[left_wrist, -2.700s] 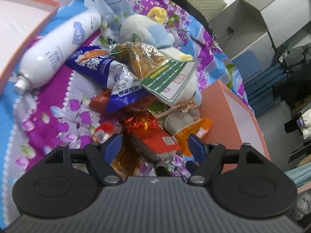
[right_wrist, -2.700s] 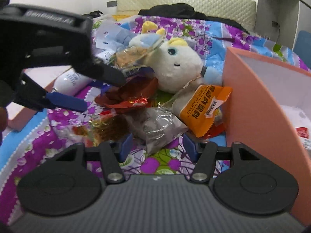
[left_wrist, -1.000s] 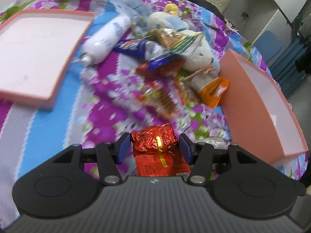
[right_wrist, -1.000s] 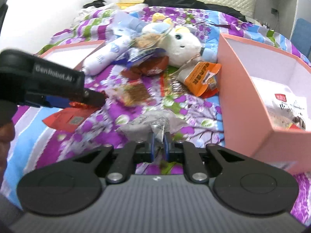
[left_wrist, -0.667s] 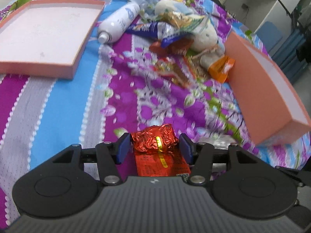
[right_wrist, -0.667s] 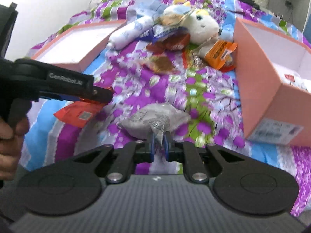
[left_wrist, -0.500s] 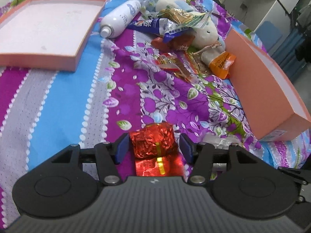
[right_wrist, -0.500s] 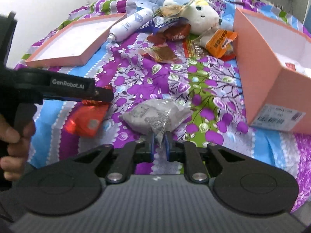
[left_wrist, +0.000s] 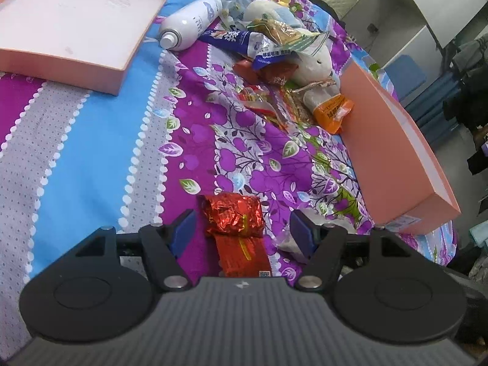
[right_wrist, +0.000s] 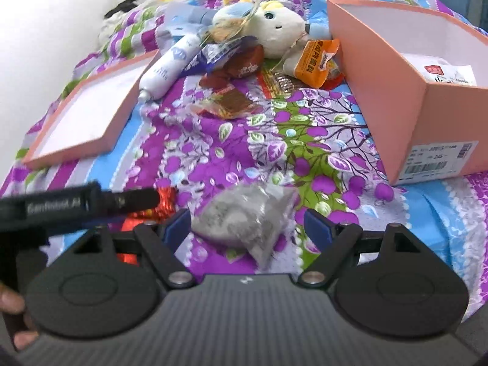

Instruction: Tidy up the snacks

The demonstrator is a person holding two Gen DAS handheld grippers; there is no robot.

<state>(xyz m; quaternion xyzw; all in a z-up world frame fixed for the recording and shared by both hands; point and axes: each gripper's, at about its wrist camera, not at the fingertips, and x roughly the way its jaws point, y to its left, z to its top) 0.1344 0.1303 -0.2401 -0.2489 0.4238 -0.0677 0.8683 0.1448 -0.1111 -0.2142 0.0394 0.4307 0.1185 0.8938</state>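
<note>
Both claws are let go. My left claw (left_wrist: 241, 228) has just been opening; the red pack (left_wrist: 236, 228) lies on the quilt (left_wrist: 91, 152) between its pads, touching neither. My right claw (right_wrist: 247, 225) has just sprung wide too, and the grey pack (right_wrist: 244, 219) sits loose between its pads.

Risks from here, as I judge it: both packs lie close together near the bed's front edge, well short of the box (right_wrist: 427, 103) ahead-right of the right claw. If I pull back low, a finger (right_wrist: 177, 225) could drag the grey pack's crinkly film w/ it. The left claw's arm crosses just left of my right claw, so a fast swing could knock them together. The grey pack looks soft, so a re-grip may pinch film only and slip.

Containers: the box holds a white pack (right_wrist: 442, 73) at least; the rest of its inside is hidden. The lid (left_wrist: 76, 27), far ahead-left of the left claw, shows nothing in it. The other snacks are piled far ahead around the plush (right_wrist: 274, 27), beside a bottle (left_wrist: 192, 24).
</note>
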